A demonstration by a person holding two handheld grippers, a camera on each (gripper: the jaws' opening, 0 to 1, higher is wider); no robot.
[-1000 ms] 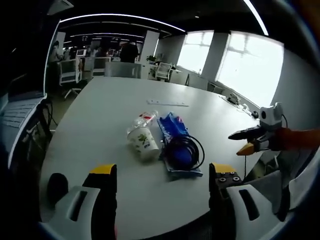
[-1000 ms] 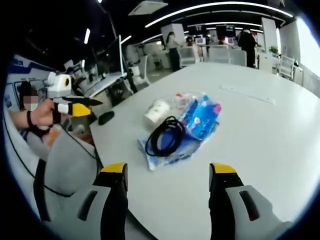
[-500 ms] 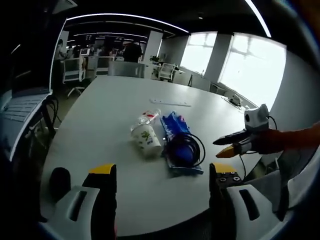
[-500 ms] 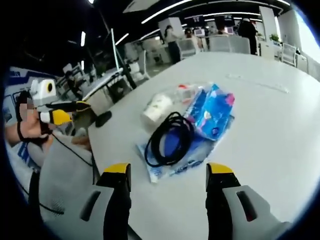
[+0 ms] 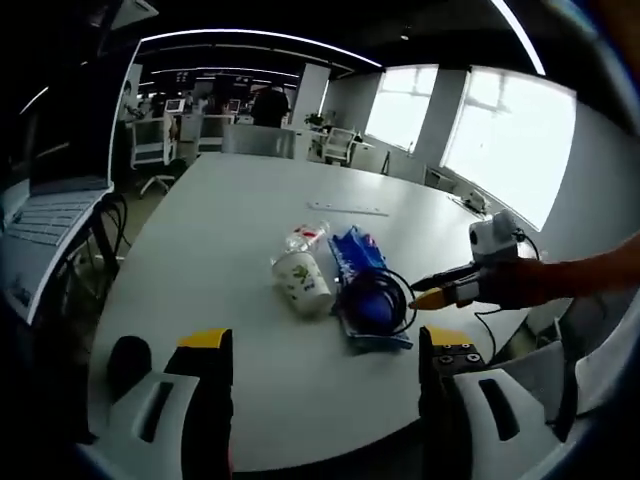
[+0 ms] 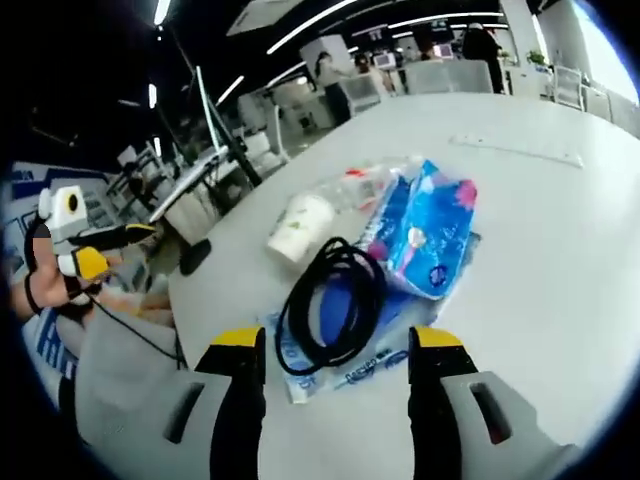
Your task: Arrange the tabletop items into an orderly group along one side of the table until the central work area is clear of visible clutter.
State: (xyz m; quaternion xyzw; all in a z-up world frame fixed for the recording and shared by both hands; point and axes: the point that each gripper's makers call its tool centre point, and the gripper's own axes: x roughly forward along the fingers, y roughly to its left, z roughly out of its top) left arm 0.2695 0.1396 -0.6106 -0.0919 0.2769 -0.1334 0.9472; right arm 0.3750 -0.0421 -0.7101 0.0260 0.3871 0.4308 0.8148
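Observation:
A small pile lies mid-table: a paper cup [image 5: 302, 283] on its side, a clear plastic bottle [image 5: 306, 238], a blue packet [image 5: 358, 256] and a coiled black cable [image 5: 382, 296] on a flat blue pouch [image 5: 374, 330]. My left gripper [image 5: 325, 340] is open and empty, well short of the pile. My right gripper [image 5: 428, 291] reaches in from the right, its tips beside the cable. In the right gripper view my right gripper [image 6: 335, 340] stands open just before the cable [image 6: 330, 305], with the packet [image 6: 430, 235], cup [image 6: 298, 225] and bottle [image 6: 355, 185] beyond. A hand holds the left gripper [image 6: 122, 246] far left.
A black mouse [image 5: 128, 357] sits near the table's front-left edge, also the mouse [image 6: 193, 257] by the near edge. A long pale strip [image 5: 348, 208] lies further back. The white table [image 5: 200, 230] is wide and bare around the pile. Desks, chairs and people stand behind.
My right gripper has moved in toward the pile, so the cable now sits just ahead of its open jaws. The left gripper's view has barely shifted.

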